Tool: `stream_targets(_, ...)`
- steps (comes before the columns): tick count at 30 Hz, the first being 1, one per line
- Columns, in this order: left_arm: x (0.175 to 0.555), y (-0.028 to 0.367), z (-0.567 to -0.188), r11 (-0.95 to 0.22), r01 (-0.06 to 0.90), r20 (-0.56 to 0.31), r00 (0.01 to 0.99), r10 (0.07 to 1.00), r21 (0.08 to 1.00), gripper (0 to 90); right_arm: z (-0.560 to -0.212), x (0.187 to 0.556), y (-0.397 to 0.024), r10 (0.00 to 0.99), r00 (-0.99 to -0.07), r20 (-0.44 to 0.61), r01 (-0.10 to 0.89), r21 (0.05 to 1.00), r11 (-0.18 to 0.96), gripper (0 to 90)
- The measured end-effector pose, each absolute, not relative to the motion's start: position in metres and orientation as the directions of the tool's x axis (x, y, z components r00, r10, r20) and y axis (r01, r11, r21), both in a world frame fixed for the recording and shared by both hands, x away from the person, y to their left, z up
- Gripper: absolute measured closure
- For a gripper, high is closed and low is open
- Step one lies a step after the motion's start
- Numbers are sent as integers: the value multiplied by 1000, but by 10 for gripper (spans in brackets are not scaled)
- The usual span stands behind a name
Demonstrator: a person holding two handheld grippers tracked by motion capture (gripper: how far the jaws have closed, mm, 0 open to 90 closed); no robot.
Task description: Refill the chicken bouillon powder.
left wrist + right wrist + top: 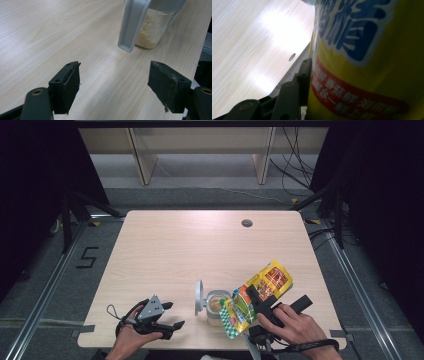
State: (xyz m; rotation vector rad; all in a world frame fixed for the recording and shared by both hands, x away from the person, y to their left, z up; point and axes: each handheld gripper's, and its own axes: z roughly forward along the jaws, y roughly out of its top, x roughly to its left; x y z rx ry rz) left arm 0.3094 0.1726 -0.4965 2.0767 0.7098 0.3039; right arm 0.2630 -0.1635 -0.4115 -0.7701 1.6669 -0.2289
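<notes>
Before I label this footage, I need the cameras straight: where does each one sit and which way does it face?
High view: above the person's side, looking forward and down on the table; both forearms and hands show.
Left gripper view: on the left gripper, facing the jar; open jaws show.
Right gripper view: on the right gripper, against the yellow bag; one jaw shows.
Shared: high and left views both show the jar.

A taped "5" (pixel 89 257) marks the floor left of the table.
</notes>
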Motion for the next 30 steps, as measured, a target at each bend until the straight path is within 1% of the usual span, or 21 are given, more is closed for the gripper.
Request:
stream_targets(2, 310, 172, -495, -439, 362, -39, 806, 590, 822, 248, -411, 263, -163, -598, -56, -800, -359, -543, 760, 617)
stream_targets(3, 309, 171, -495, -425, 368, -51, 802, 595, 827, 249, -411, 263, -163, -596, -58, -801, -357, -540, 762, 618)
stream_targets(5, 311, 173, -495, -457, 343, -21, 817, 576, 821, 249, -411, 263, -163, -592, -57, -804, -359, -537, 763, 619)
stream_targets(6, 309, 172, -496, -433, 373, -51, 803, 594, 821, 249, -412, 263, -163, -592, -58, -804, -359, -537, 764, 619)
stream_targets(11, 310, 173, -496, -435, 371, -50, 805, 591, 821, 248, -411, 263, -164, -594, -56, -803, -353, -540, 764, 621)
stream_targets(14, 310, 173, -495, -446, 360, -35, 808, 588, 820, 248, -410, 263, -164, -596, -65, -800, -355, -539, 764, 621)
stream_targets(18, 310, 173, -496, -440, 357, -34, 806, 591, 824, 249, -411, 262, -164, -593, -55, -803, -355, -540, 764, 622)
stream_targets(19, 310, 172, -496, -435, 373, -49, 801, 596, 820, 248, -411, 262, -164, -592, -55, -804, -354, -539, 764, 622)
stream_targets(22, 310, 170, -496, -435, 369, -50, 806, 590, 821, 248, -411, 262, -164, -593, -55, -803, -354, -540, 763, 622)
stream_targets(24, 311, 171, -496, -458, 340, -21, 821, 571, 821, 249, -411, 262, -163, -594, -70, -801, -359, -536, 765, 623)
stream_targets(25, 310, 170, -497, -439, 365, -47, 809, 586, 821, 249, -410, 262, -163, -594, -66, -802, -358, -537, 764, 623)
stream_targets(30, 310, 170, -497, -433, 366, -46, 804, 593, 824, 249, -410, 262, -165, -593, -57, -803, -352, -540, 764, 631)
